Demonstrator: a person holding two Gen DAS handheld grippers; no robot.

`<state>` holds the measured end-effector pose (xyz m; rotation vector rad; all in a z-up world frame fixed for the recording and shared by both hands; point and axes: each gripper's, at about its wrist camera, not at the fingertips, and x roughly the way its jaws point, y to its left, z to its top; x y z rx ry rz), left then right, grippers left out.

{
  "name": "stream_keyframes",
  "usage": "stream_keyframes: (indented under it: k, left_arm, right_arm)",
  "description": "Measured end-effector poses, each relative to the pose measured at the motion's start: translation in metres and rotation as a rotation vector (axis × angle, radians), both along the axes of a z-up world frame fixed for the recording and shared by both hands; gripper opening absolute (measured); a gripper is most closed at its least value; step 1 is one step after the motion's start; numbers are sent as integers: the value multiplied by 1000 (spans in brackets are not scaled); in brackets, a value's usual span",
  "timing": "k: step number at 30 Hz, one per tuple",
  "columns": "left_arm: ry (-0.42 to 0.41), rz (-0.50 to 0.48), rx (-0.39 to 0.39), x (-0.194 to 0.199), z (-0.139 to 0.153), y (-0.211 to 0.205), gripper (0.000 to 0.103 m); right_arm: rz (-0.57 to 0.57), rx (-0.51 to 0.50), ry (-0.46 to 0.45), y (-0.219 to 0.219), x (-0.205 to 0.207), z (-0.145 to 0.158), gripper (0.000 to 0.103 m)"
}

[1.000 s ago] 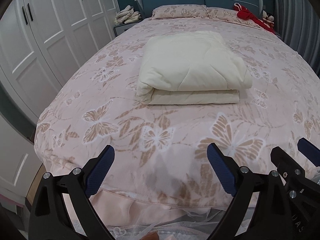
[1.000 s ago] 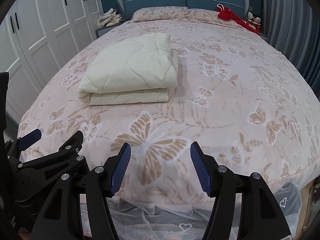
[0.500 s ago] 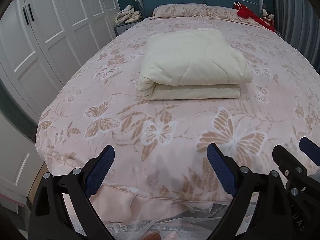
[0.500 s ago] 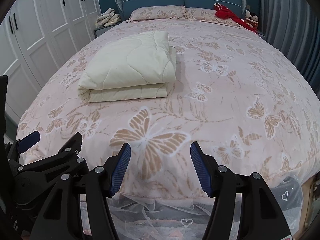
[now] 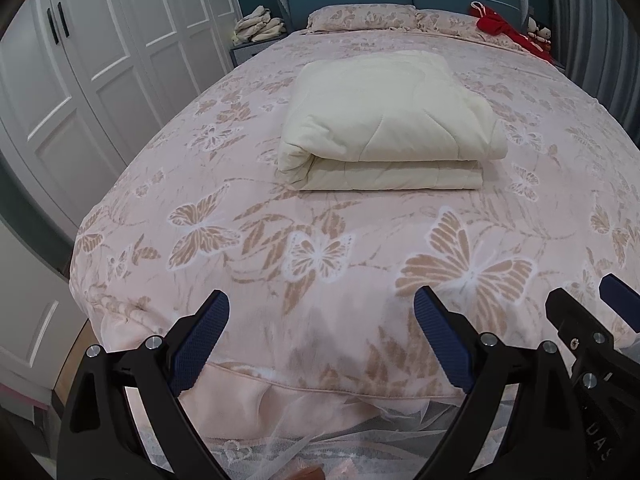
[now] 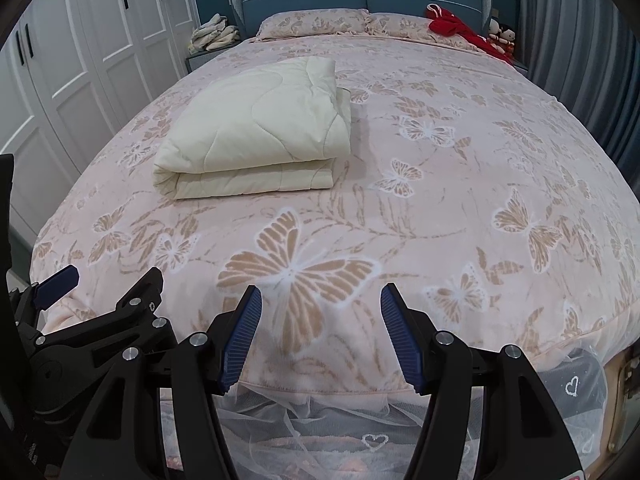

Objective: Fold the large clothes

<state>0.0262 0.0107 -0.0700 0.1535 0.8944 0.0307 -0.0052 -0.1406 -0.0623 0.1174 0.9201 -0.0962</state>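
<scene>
The cream quilt (image 5: 388, 120) lies on the bed (image 5: 320, 248) as a neat, thick rectangle — several layers stacked, the rounded fold facing the foot of the bed, edges roughly lined up; it sits toward the middle of the butterfly bedspread, nearer the wardrobe (image 5: 100, 60) side, well short of the pillows (image 6: 316, 20); by the look of it the folding is essentially done, and at most a little squaring of the layers at the quilt's right end is left.

The left gripper (image 5: 320, 340) hangs over the foot edge of the bed with its jaws spread wide and nothing between them; the right gripper (image 6: 320, 336) is just beside it, jaws also apart — somewhat narrower — and empty; both are well apart from the quilt, touching nothing; no other unfolded item shows on the bedspread, though a red cloth (image 6: 460, 28) lies near the pillows.
</scene>
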Motion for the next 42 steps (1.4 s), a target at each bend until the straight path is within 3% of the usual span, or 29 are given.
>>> stream_keyframes:
  k: [42]
  left_arm:
    - [-8, 4, 10, -2, 0, 3, 91]
  right_arm:
    - [2, -13, -2, 2, -3, -2, 61]
